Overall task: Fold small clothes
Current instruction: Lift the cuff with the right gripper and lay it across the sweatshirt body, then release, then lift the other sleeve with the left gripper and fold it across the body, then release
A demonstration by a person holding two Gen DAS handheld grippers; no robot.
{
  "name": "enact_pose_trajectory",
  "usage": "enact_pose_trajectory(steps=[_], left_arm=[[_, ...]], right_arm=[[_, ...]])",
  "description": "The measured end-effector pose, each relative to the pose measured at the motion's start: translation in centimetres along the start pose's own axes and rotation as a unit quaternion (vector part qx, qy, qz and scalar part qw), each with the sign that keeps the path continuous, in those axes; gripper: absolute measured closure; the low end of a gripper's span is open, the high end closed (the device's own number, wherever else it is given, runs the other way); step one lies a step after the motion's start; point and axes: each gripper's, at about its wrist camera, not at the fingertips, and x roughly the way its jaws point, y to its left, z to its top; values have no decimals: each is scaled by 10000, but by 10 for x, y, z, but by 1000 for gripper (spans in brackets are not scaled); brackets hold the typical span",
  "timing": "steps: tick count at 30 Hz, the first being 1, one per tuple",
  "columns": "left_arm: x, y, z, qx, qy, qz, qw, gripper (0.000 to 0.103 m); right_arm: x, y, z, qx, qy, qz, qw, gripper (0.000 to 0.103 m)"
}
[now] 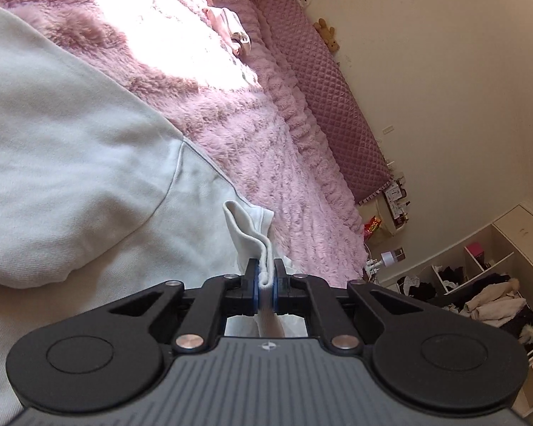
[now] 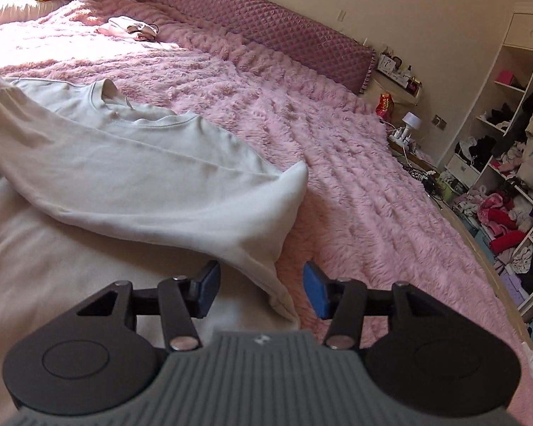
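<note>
No legible writing; left gripper [image 1: 265, 284] fingers pinch white sweatshirt [image 1: 89, 177] cuff, right gripper [image 2: 263, 289] fingers half-open, empty, over pink fuzzy bed [image 2: 337, 163], cluttered shelves [image 2: 508, 163] beyond.

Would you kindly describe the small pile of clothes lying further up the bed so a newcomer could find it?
Start at the pink fluffy blanket covering the bed. Beyond the white sweatshirt, toward the pillows, lies the small pile of clothes in a sunlit patch. It is pale pink and white, crumpled, and far smaller than the sweatshirt.

The left gripper [image 1: 265, 284] was clamped on a fold of the shirt [image 1: 71, 163]. The right gripper [image 2: 261, 289] stood apart over the shirt's sleeve, not pressing it.
</note>
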Motion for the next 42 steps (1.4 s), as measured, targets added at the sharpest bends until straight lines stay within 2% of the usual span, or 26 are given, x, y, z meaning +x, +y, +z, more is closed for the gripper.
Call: enact_pose_trajectory(steps=[2, 3, 4, 5, 9, 13, 15, 19, 22, 24, 26, 27, 29, 31, 34, 36, 37, 39, 42], left_arm=[[-18, -11, 2, 158, -369, -174, 9990, 96], [-25, -11, 3, 175, -510, -191, 9984, 96], [-34, -9, 3, 139, -702, -130, 9974, 96], [-39, -3, 4, 65, -755, -101, 9971, 97], [-32, 28, -4, -26, -311, 522, 9982, 97], [-31, 47, -17, -9, -90, 1114, 9937, 96], [-33, 52, -18, -121, -53, 1144, 9934, 95], [-55, 42, -8, -182, -363, 1099, 9931, 93], [-84, 27, 3, -9, -578, 1041, 9929, 83], [-109, 18, 7, 163, -717, 1033, 9919, 71], [-138, 17, 9, 206, -860, 1200, 9888, 31], [-153, 19, 9, 183, -962, 1300, 9867, 25], [-185, 28, 11, 117, -1165, 1566, 9807, 20], [-213, 41, 14, -24, -1347, 1887, 9727, 20], [-258, 74, 19, -546, -1865, 2213, 9557, 20], [-280, 94, 22, -924, -2233, 2308, 9425, 20], [-294, 108, 25, -1153, -2504, 2372, 9315, 20], [-309, 128, 28, -1504, -2855, 2407, 9154, 20], [-316, 157, 37, -1952, -3133, 2296, 9006, 22]], right_arm=[[7, 2, -1, -96, 68, -155, 9998, 60], [9, 1, -1, -62, 67, -171, 9998, 72], [11, -1, -1, -3, 96, -160, 9998, 98], [12, -3, -1, 51, 150, -155, 9998, 103], [14, -6, -6, 214, 294, -118, 9993, 103], [13, 0, -9, 48, 360, -229, 9991, 103], [16, 2, -12, -14, 438, -254, 9987, 103], [10, -4, -10, 125, 581, -321, 9977, 97], [-8, -10, -6, 373, 492, -261, 9978, 96], [-26, -7, -1, 495, 255, -73, 9984, 89], [-45, 1, 8, 601, -38, 274, 9978, 76], [-53, 10, 15, 617, -180, 473, 9968, 68], [-65, 27, 27, 630, -364, 797, 9942, 65], [-74, 51, 41, 580, -503, 1187, 9900, 65], [-87, 87, 59, 532, -586, 1610, 9838, 64], [-96, 108, 67, 468, -613, 1855, 9796, 62], [-100, 119, 70, 389, -634, 1925, 9785, 62], [-107, 137, 75, 210, -677, 2027, 9767, 62], [-115, 154, 80, -12, -685, 2113, 9750, 61]])
